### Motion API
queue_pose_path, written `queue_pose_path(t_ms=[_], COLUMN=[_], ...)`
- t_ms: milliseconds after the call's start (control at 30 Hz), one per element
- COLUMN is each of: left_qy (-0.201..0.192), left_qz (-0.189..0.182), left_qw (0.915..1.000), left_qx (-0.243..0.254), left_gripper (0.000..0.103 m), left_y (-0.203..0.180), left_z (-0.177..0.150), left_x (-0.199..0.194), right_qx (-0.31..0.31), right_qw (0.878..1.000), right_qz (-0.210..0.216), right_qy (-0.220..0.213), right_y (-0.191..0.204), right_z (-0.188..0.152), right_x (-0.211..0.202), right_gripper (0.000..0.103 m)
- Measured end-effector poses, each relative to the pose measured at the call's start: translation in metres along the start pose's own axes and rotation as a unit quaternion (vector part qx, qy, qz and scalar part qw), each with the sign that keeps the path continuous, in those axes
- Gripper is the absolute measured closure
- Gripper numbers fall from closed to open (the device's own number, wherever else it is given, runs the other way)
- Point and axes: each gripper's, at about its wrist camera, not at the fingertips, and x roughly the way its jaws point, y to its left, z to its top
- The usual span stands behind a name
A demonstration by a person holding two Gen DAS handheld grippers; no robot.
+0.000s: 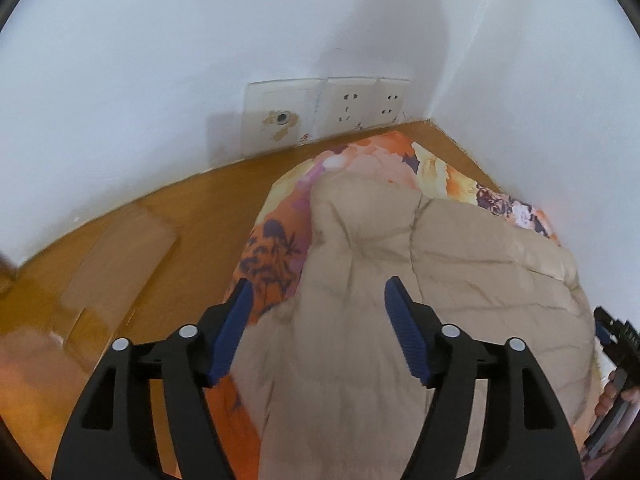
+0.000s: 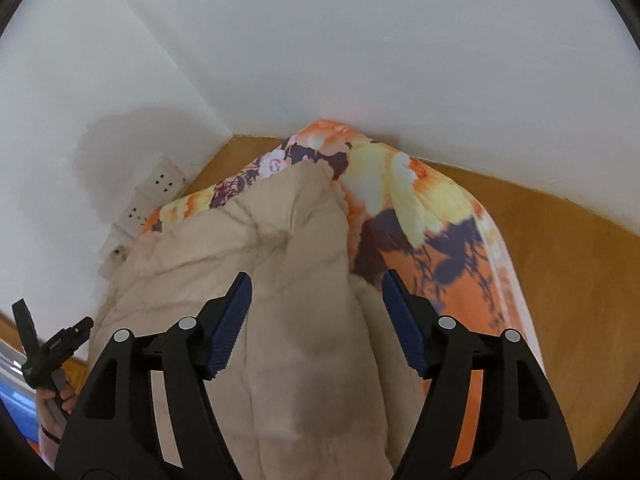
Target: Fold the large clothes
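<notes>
Beige quilted garment (image 1: 420, 280), padded, with an orange floral lining (image 1: 280, 216) turned out along its far and side edges: largest item, lying on my wooden table (image 1: 160, 208) pushed into the corner of two white walls. Its long axis runs away from me toward that corner, from under both claws to the far floral edge.

My left claw (image 1: 318, 304): jaws wide, nothing between the pads; it hangs just above the garment's left half, the left pad over the floral edge.

My right claw (image 2: 316, 300): jaws wide, holding nothing, above the right half, the floral lining just beyond its right pad.

Judgement: both claws sit about equally near the garment's near end, one per side, so the next grip lies directly ahead and below each.

Wall sockets (image 1: 352, 104): behind the table, smallest item.
</notes>
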Motion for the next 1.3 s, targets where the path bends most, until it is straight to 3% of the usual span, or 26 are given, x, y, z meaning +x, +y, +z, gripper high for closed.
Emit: queue_pose_path(t_ms=[133,233,567,733,833,900,967,1033,1133,1300], left_qy=[0.003,0.006,0.037,0.061,0.078,0.084,0.084,0.086,0.098,0.114], left_qz=[-0.009,-0.018,-0.026,-0.051,-0.091,-0.101,-0.111,-0.117,-0.130,-0.123], left_qw=[0.9999,0.9997,0.9985,0.9955,0.9904,0.9885,0.9879,0.9875,0.9843,0.9845], left_qx=[-0.010,-0.016,-0.033,-0.051,-0.068,-0.074,-0.067,-0.061,-0.069,-0.051], left_gripper=[0.032,0.030,0.026,0.026,0.027,0.044,0.061,0.071,0.077,0.077], left_y=[0.003,0.005,0.016,0.019,0.017,0.014,0.011,0.010,0.009,-0.005], left_z=[-0.013,-0.023,-0.059,-0.073,-0.081,-0.084,-0.086,-0.086,-0.084,-0.091], left_x=[-0.015,-0.025,-0.029,-0.020,-0.012,-0.009,-0.011,-0.016,-0.023,-0.033], right_qx=[0.003,0.017,0.071,0.083,0.094,0.089,0.091,0.103,0.104,0.111], right_qw=[1.000,1.000,0.996,0.992,0.988,0.988,0.986,0.982,0.981,0.982], right_qz=[-0.004,0.001,0.028,0.049,0.079,0.089,0.107,0.135,0.140,0.122], right_qy=[0.003,0.006,0.051,0.076,0.091,0.093,0.089,0.087,0.085,0.087], right_y=[-0.006,-0.016,-0.044,-0.048,-0.050,-0.047,-0.047,-0.050,-0.047,-0.051], right_z=[-0.015,-0.027,-0.055,-0.064,-0.069,-0.071,-0.072,-0.072,-0.072,-0.075], right_x=[-0.017,-0.023,-0.016,-0.004,0.002,0.002,-0.002,-0.010,-0.020,-0.047], right_gripper=[0.034,0.027,0.026,0.026,0.025,0.039,0.067,0.080,0.087,0.088])
